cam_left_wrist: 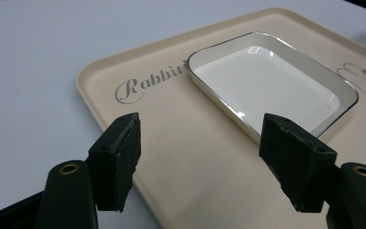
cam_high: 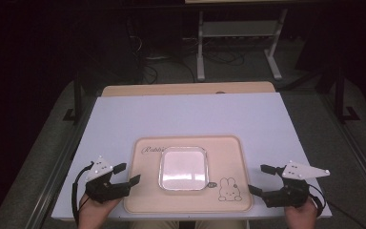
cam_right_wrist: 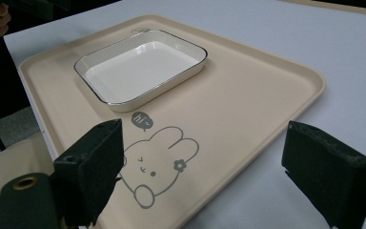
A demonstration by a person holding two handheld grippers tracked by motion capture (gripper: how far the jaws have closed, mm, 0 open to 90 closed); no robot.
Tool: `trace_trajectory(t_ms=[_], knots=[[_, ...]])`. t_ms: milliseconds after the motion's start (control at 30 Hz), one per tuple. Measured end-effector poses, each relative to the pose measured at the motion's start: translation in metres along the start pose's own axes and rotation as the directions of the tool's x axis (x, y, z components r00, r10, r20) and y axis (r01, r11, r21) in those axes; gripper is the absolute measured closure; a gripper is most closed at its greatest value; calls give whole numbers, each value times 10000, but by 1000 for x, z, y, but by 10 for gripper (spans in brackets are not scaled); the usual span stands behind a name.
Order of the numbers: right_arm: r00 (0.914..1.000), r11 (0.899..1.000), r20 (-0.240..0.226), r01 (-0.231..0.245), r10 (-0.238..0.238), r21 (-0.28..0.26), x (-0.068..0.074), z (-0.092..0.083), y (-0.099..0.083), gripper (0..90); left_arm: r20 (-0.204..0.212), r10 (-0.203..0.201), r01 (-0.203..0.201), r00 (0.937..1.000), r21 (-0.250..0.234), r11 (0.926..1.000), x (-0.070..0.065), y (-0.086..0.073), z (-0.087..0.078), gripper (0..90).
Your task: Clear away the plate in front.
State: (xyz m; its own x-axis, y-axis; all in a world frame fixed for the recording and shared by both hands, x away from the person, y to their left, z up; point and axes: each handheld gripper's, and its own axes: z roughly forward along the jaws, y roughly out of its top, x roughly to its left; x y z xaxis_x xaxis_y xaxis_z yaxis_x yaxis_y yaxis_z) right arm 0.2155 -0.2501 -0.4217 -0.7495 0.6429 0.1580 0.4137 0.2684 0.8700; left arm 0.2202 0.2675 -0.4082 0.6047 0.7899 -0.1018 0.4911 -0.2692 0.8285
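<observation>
Lying flat, the white dish (cam_high: 183, 168) sits on the beige tray (cam_high: 145, 198), nearly square, sides parallel to the tray's. It rests between the left gripper (cam_high: 124, 174) and right gripper (cam_high: 259, 179), both gaping, holding nothing.

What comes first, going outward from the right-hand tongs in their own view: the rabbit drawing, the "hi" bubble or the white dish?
From the right tongs, open above the tray:
1. Rabbit drawing, printed just ahead of the jaws.
2. "hi" bubble, just beyond the rabbit's ears.
3. White dish, farthest, on the tray's far part.
</observation>
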Motion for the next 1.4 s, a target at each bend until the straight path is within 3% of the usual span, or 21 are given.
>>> trace_trajectory(t_ms=[367, 767, 1067, 1400], knots=[[10000, 10000, 15, -26, 26, 83, -1, 1, 0, 132, -101, 303, -305, 9995, -269, 9992, 11, -9, -10, 273], [10000, 9999, 22, -49, 49, 164, -1, 1, 0, 132, -296, 570, -576, 9979, -203, 9981, 16, -20, -18, 262], [10000, 9999, -14, -65, 65, 93, 0, 0, 0, 132, -370, 537, -549, 9979, -326, 9980, 16, -27, -21, 261], [9998, 9997, -54, -186, 185, -155, -1, -3, -1, 132, -463, 400, -407, 9981, -139, 9991, 23, -30, -15, 261]])
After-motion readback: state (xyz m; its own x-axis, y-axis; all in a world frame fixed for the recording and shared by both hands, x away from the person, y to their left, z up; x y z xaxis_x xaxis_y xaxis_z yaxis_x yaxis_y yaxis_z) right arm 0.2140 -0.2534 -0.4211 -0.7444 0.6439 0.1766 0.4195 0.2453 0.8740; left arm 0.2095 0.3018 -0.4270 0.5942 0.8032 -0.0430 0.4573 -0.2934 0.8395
